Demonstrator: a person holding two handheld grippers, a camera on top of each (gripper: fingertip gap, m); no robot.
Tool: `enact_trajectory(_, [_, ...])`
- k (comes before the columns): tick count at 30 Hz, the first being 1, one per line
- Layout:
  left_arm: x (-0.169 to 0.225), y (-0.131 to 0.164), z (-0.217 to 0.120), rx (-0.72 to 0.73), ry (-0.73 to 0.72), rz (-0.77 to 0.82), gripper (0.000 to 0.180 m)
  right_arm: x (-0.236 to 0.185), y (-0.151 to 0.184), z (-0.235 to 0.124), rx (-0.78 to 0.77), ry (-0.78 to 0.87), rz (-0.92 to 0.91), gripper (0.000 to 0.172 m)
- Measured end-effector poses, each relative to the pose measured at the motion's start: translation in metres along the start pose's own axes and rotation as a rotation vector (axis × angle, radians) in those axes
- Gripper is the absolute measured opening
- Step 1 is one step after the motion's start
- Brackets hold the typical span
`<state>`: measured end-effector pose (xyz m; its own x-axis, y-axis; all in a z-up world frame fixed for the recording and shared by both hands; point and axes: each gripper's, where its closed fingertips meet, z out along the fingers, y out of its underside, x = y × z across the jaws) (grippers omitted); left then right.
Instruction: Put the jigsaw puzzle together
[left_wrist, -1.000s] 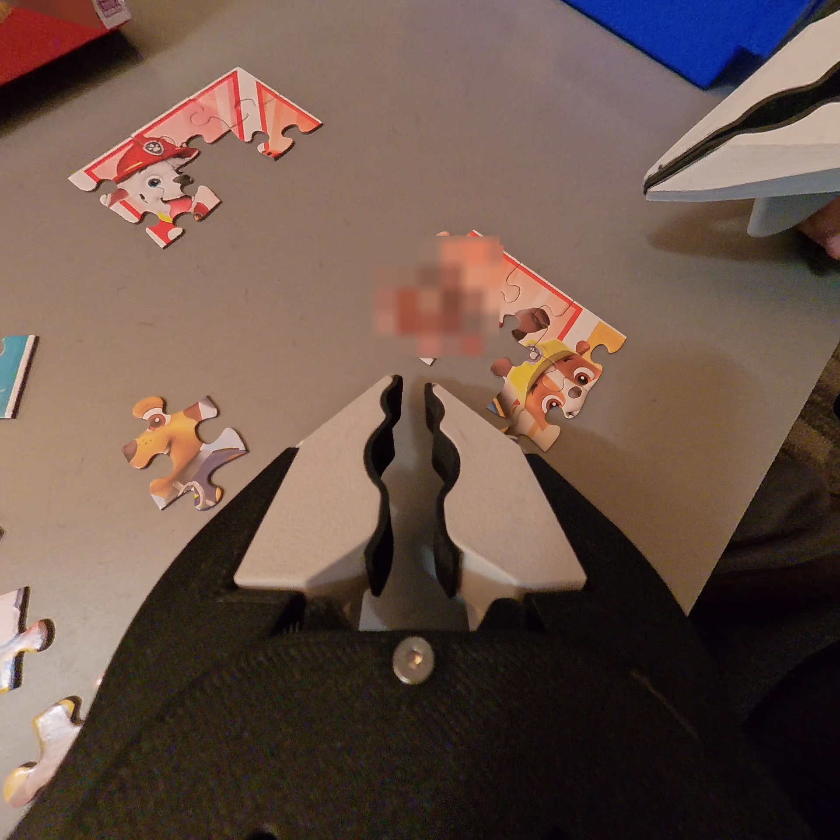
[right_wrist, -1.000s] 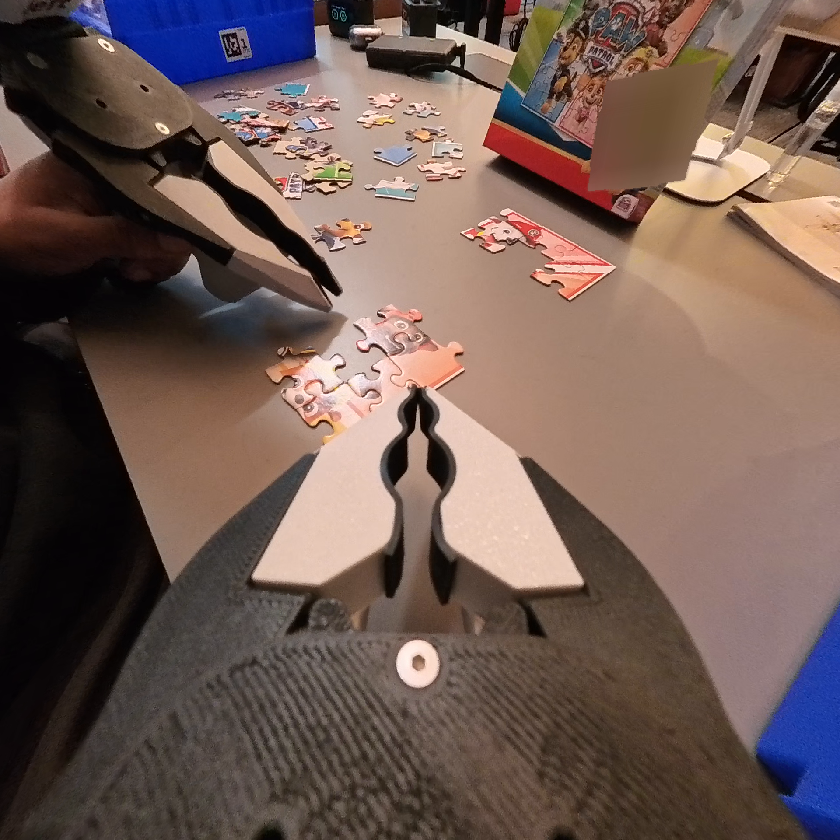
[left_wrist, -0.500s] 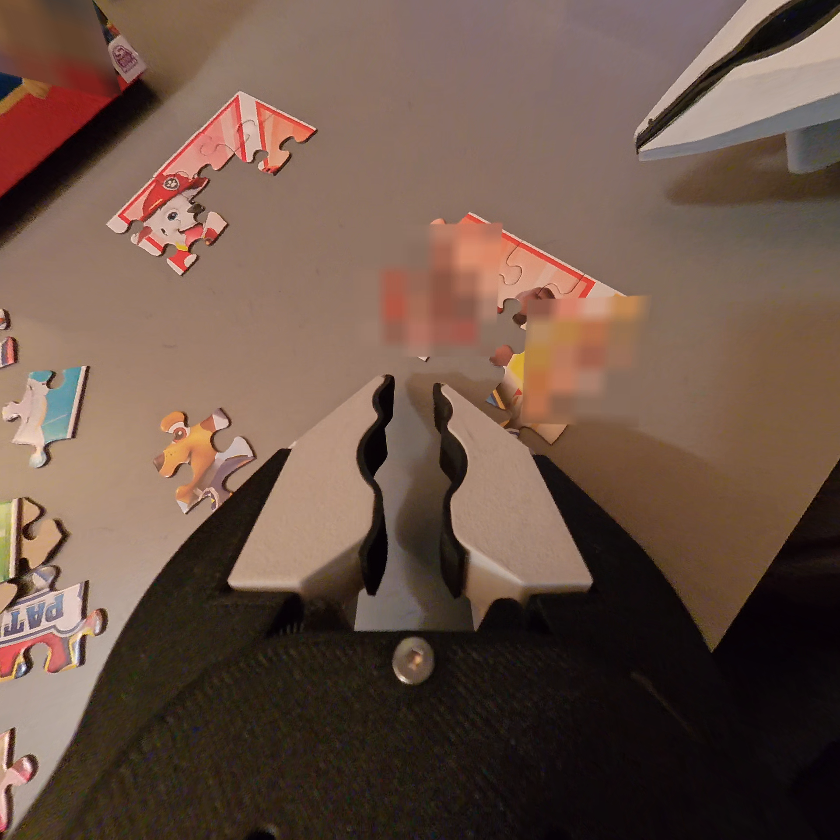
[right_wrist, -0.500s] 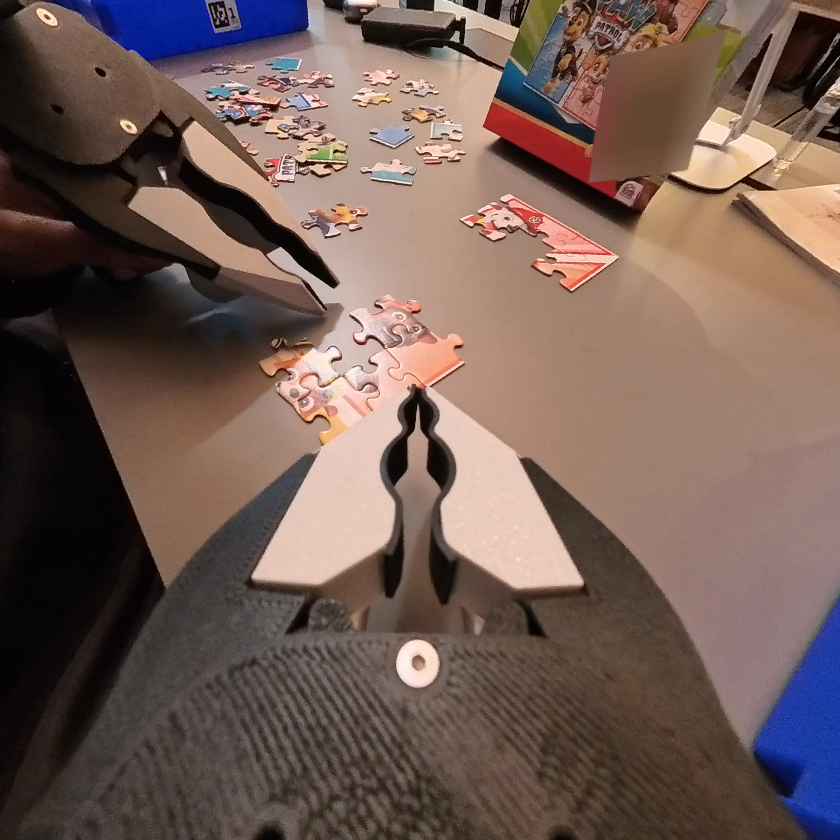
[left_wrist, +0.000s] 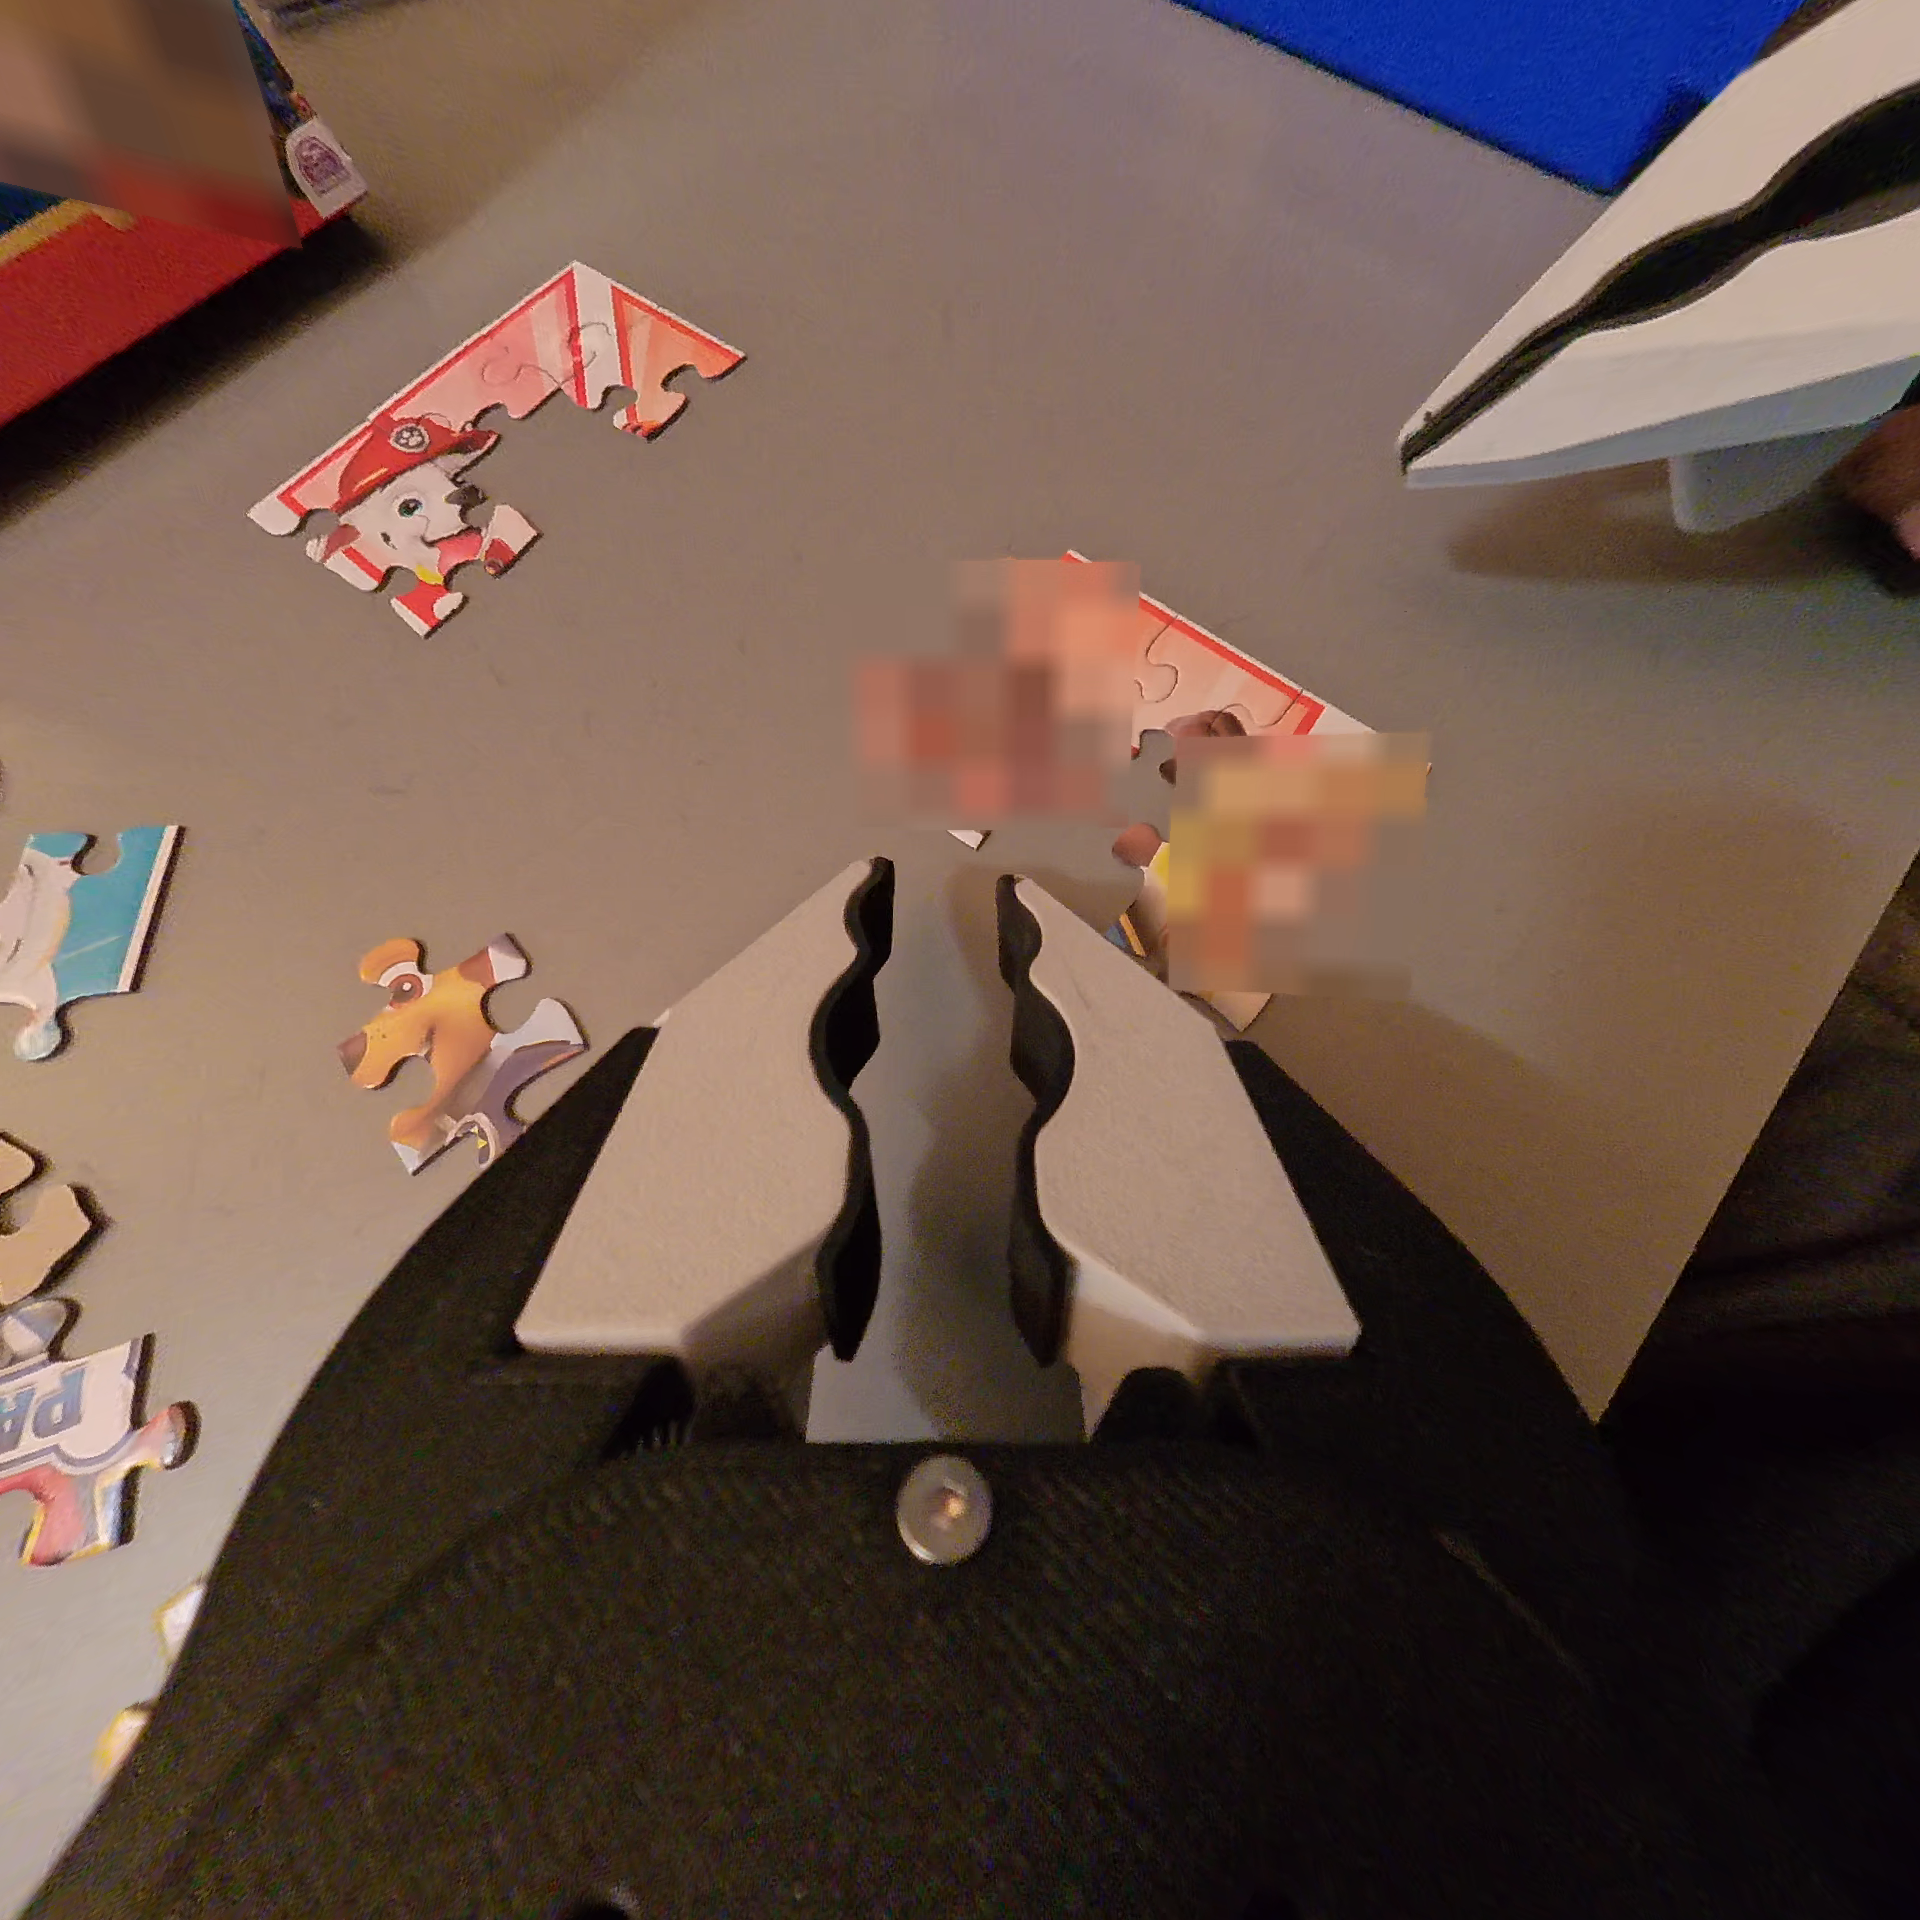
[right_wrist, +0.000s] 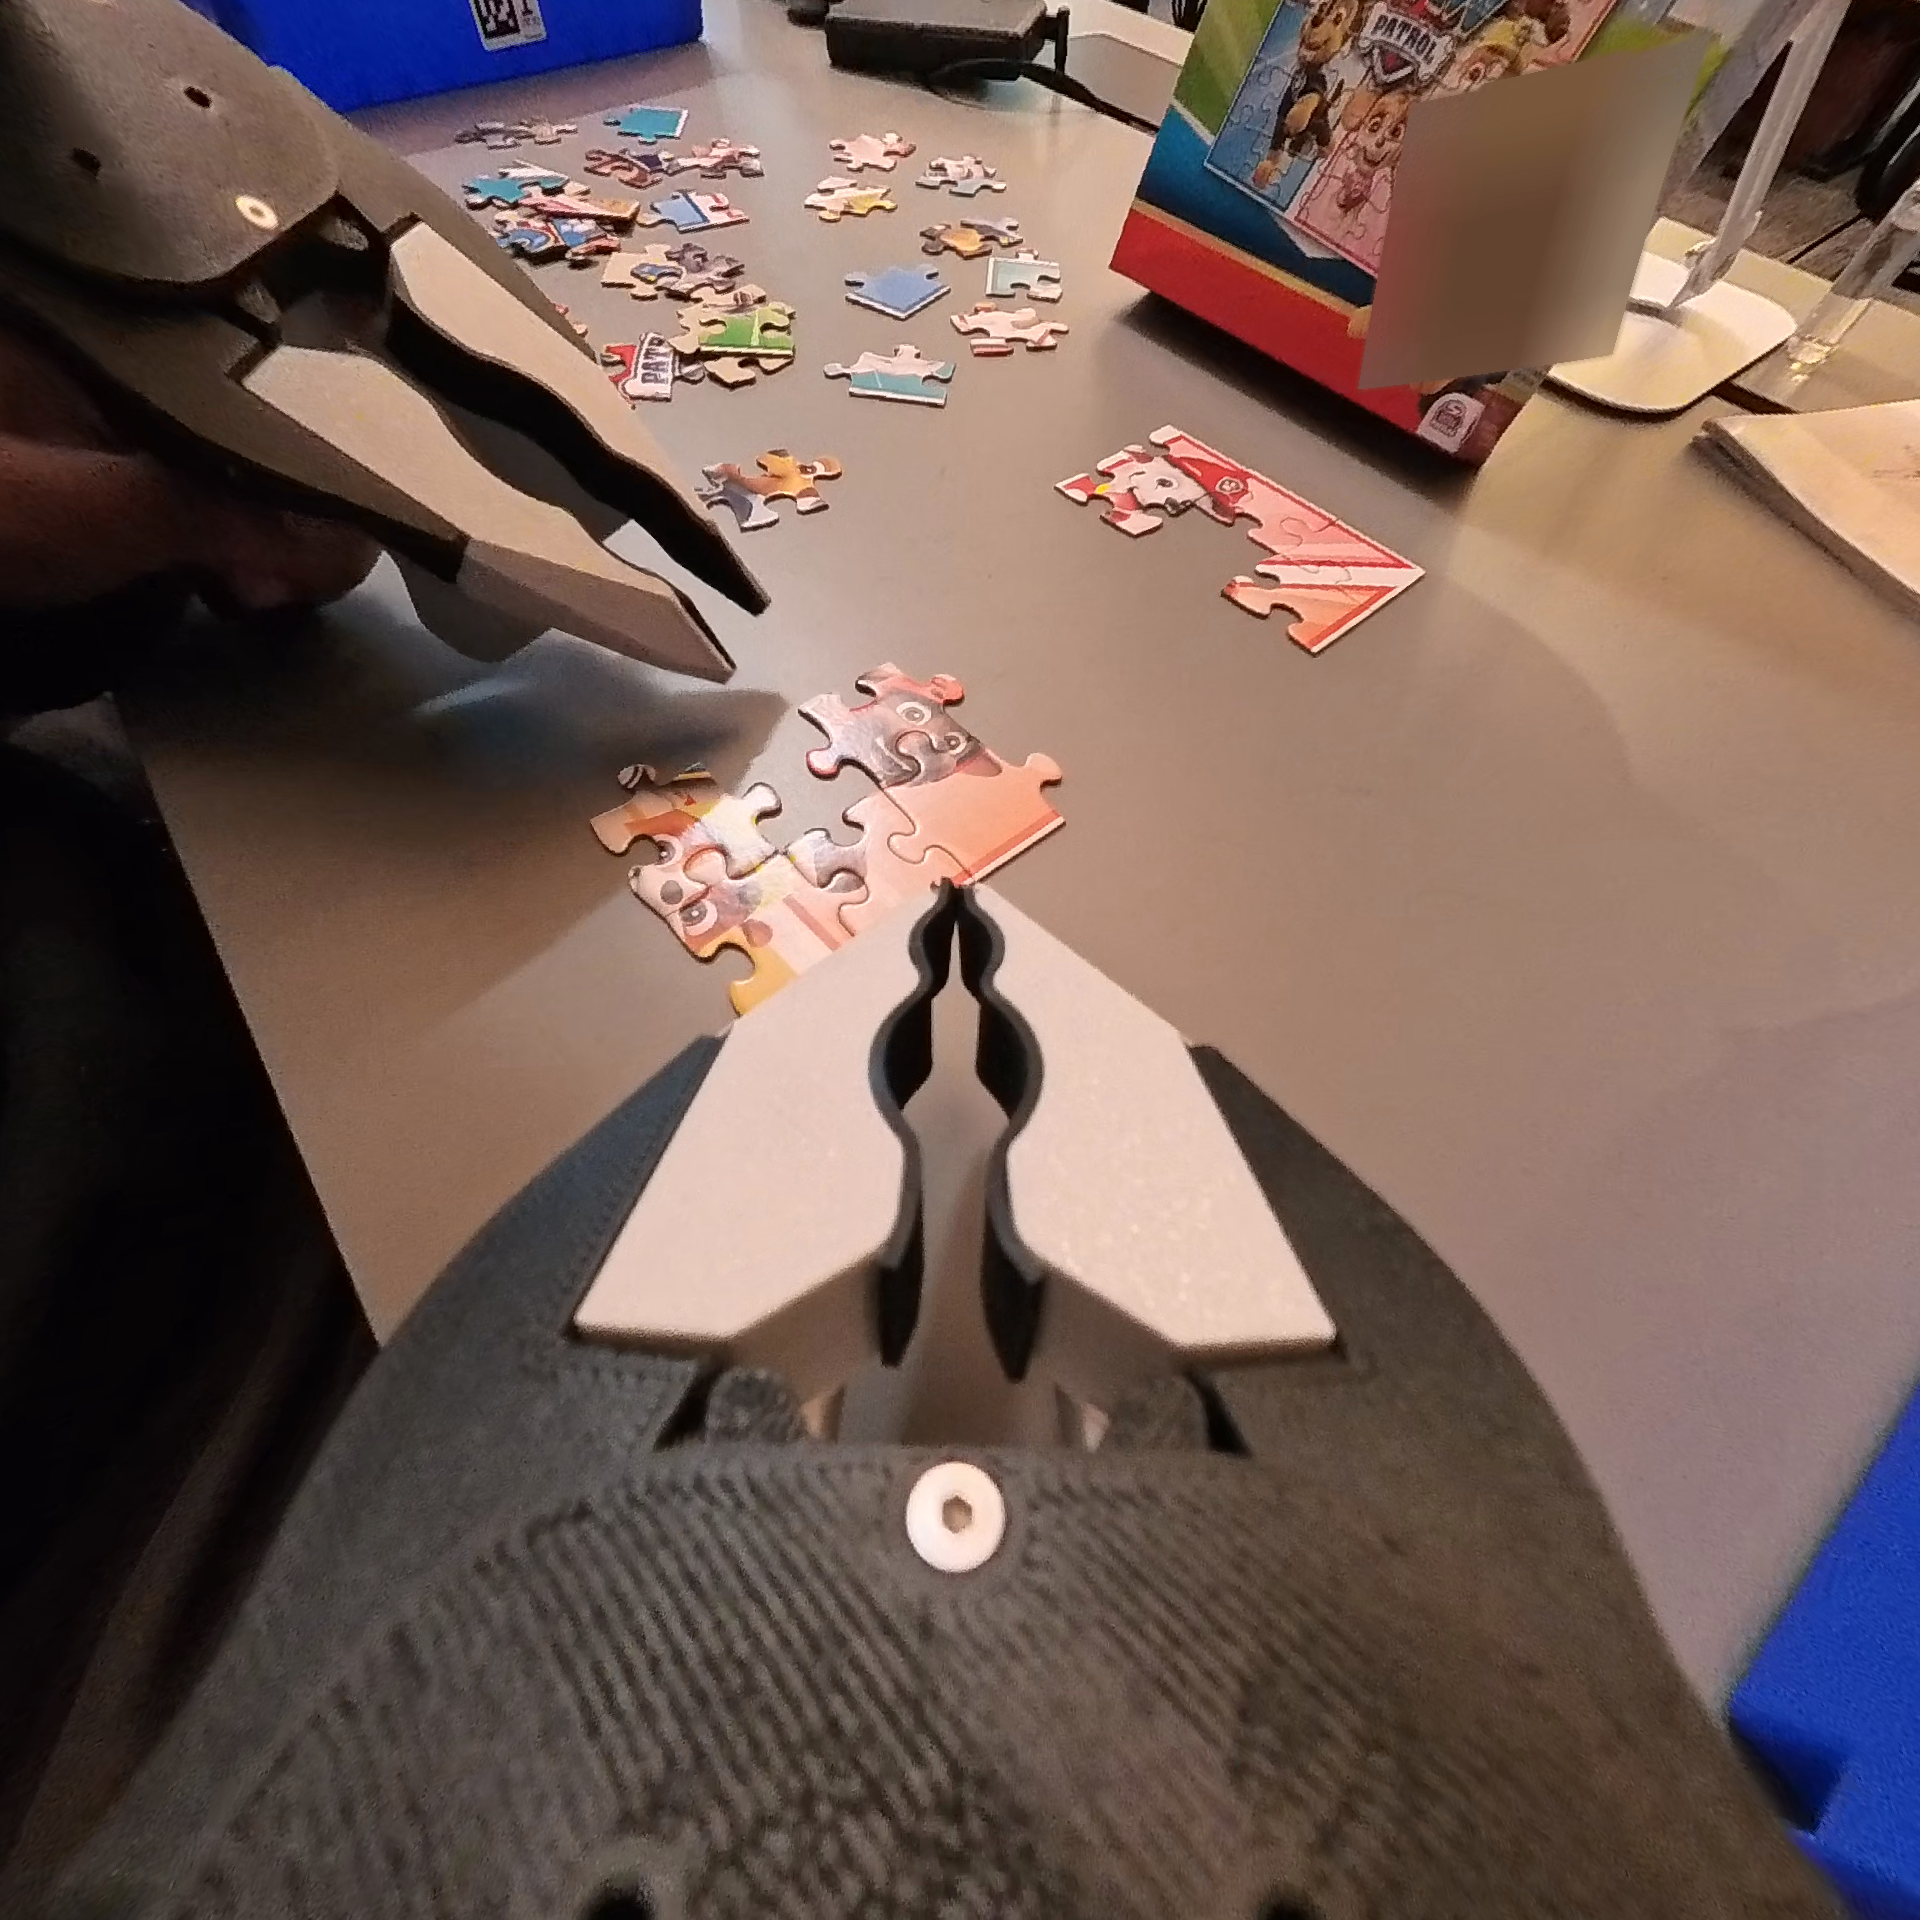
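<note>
My left gripper (left_wrist: 943, 873) is open and holds nothing. It hovers over the grey table (left_wrist: 935, 312), just short of a joined cluster of puzzle pieces (left_wrist: 1226, 686). The right wrist view shows it lifted above the table at the left (right_wrist: 743, 629), beside that same cluster (right_wrist: 935, 800). My right gripper (right_wrist: 956, 894) is shut with nothing between its pads, its tips at the near edge of the cluster. It shows in the left wrist view at the upper right (left_wrist: 1418, 447). A loose orange dog piece (left_wrist: 457, 1049) lies left of my left gripper.
A second joined corner section with a red-hatted dog (left_wrist: 488, 447) lies farther out, also in the right wrist view (right_wrist: 1247, 530). Several loose pieces (right_wrist: 727, 260) lie scattered beyond. The puzzle box (right_wrist: 1351, 208) stands at the back right. A blue bin (left_wrist: 1507, 73) lies beyond. There is about 11 centimetres between the tips of the two grippers. The right gripper is farther from the loose orange dog piece (left_wrist: 457, 1049), some 20 centimetres, than the left, some 9 centimetres. It turns up in the right wrist view (right_wrist: 763, 486) as well.
My left gripper's jaws have opened wider, with nothing between them, and it has shifted a little over the table. My right gripper stays shut by the cluster.
</note>
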<state>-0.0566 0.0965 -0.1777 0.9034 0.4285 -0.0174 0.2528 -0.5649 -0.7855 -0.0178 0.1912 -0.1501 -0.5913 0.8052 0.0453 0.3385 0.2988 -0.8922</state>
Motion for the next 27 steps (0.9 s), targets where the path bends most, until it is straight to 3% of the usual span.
enact_trajectory(7, [-0.005,-0.006,-0.013,0.062,-0.044,0.063,0.018,0.0,0.001,0.001,-0.005,-0.004,0.006,0.0])
enact_trajectory(9, [-0.058,-0.001,-0.038,0.01,-0.269,0.104,0.015,0.001,0.0,0.0,-0.003,0.0,0.006,0.0])
enact_trajectory(11, [-0.114,0.0,-0.079,0.042,-0.389,-0.007,0.012,0.001,0.0,0.0,-0.003,0.006,0.002,0.0])
enact_trajectory(14, [-0.165,0.011,-0.134,0.18,-0.321,-0.301,0.012,0.001,0.002,0.002,-0.017,0.006,0.005,0.0])
enact_trajectory(16, [-0.187,0.024,-0.16,0.25,-0.275,-0.413,0.016,0.003,0.004,0.004,-0.036,0.011,0.017,0.0])
enact_trajectory(20, [-0.224,0.056,-0.191,0.227,-0.365,-0.417,0.035,0.008,0.012,0.01,-0.097,0.027,0.043,0.0])
enact_trajectory(24, [-0.21,0.057,-0.187,0.238,-0.197,-0.435,0.041,0.009,0.015,0.012,-0.119,0.039,0.042,0.0])
enact_trajectory(27, [-0.195,0.072,-0.162,0.109,-0.126,-0.379,0.05,0.01,0.015,0.012,-0.119,0.036,0.048,0.0])
